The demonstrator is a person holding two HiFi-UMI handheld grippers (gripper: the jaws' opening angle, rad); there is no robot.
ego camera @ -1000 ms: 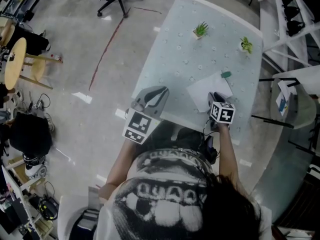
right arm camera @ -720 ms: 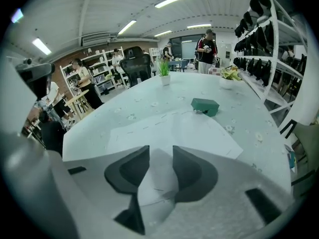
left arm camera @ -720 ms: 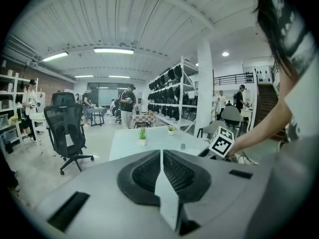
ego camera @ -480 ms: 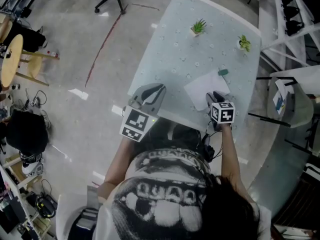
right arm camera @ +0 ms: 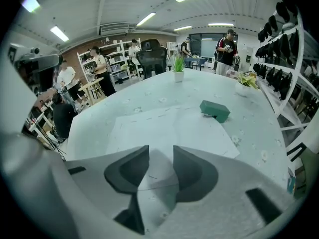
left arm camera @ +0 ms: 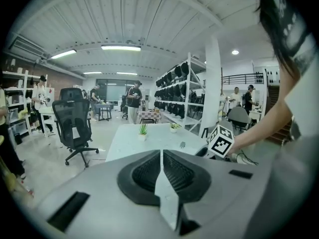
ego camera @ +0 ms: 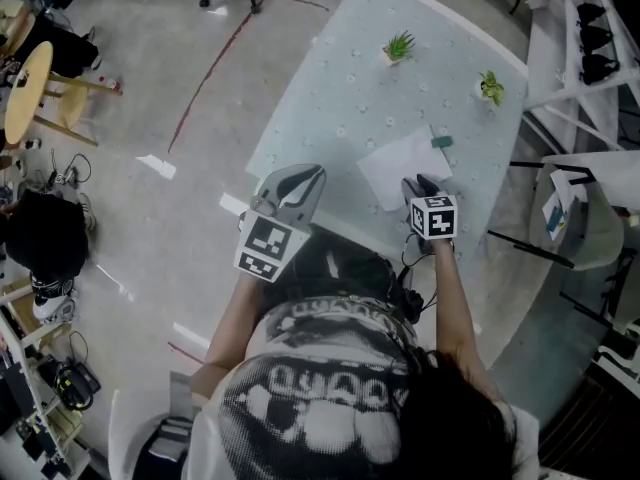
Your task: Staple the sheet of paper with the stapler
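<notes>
The right tool (right arm camera: 160, 158), its jaws just having been opening, is gaping wide over the sheet of paper (right arm camera: 169, 126) at centre frame, gripping nothing. The left tool (left arm camera: 162, 156) is hovering closed and empty. The green stapler (right arm camera: 215, 110) is lying untouched at the sheet's far corner, upper right on the surface (right arm camera: 259, 128), so the stapling is looking yet to do.

Here's a big open-plan lab-cum-office. Overhead there's a ribbed ceiling (left arm camera: 149, 14) with long strip lights (left arm camera: 121, 48). Underfoot is a glossy grey floor (ego camera: 120, 198) with a red line (ego camera: 208, 83) marked across it. A black swivel chair (left arm camera: 74, 126) stands at ten o'clock from the pale worktable (ego camera: 340, 118), which carries two small potted plants (ego camera: 399, 46) at its far end. Tall metal racks (left arm camera: 180, 86) loaded with dark gear run off at one o'clock. People (left arm camera: 133, 97) stand around benches at the back. At nine o'clock sits a round wooden table (ego camera: 28, 93), and at seven o'clock cables and kit (ego camera: 65, 383) lie on the floor.
</notes>
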